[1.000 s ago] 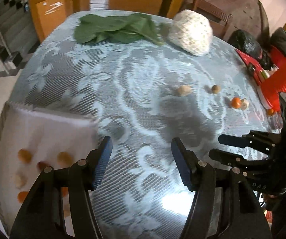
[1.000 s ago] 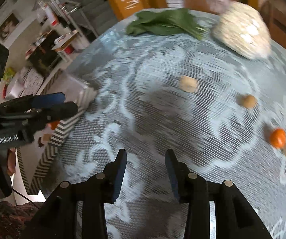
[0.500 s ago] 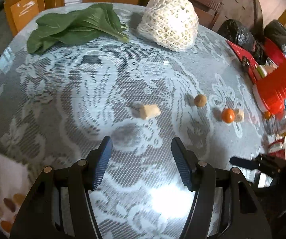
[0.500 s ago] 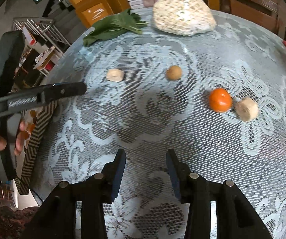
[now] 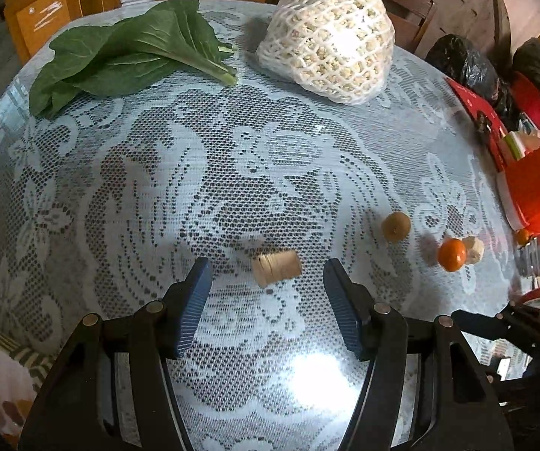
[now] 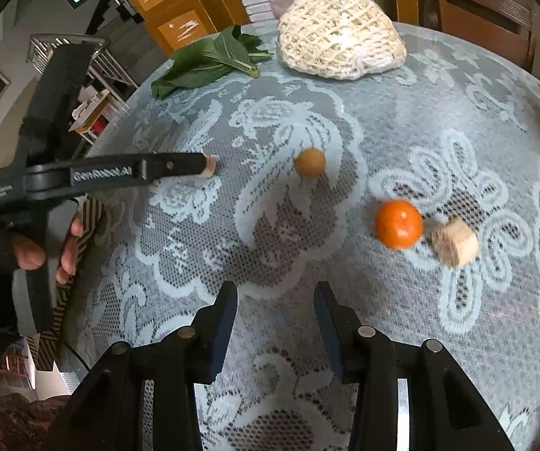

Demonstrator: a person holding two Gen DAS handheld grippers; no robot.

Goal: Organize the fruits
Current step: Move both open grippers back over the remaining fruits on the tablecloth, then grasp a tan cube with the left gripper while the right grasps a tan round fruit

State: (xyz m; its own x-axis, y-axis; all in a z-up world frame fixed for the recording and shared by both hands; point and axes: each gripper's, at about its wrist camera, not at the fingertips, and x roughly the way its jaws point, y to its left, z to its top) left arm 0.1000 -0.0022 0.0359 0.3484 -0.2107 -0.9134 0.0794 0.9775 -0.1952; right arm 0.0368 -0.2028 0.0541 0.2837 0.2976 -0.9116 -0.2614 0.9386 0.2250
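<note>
1. The left gripper (image 5: 266, 282) stood spread and empty, its tips either side of a tan cylindrical piece (image 5: 276, 272) lying on the lace-covered surface (image 5: 157, 173).
2. The right gripper (image 6: 275, 302) hung narrowly parted, holding nothing; the orange fruit (image 6: 398, 223) lay ahead to its right.
3. Risk: the cylinder could roll away if one finger touched first.

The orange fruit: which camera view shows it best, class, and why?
The right wrist view: the orange fruit is large and central, touching a pale chunk. The left wrist view shows it small near the right edge.
</note>
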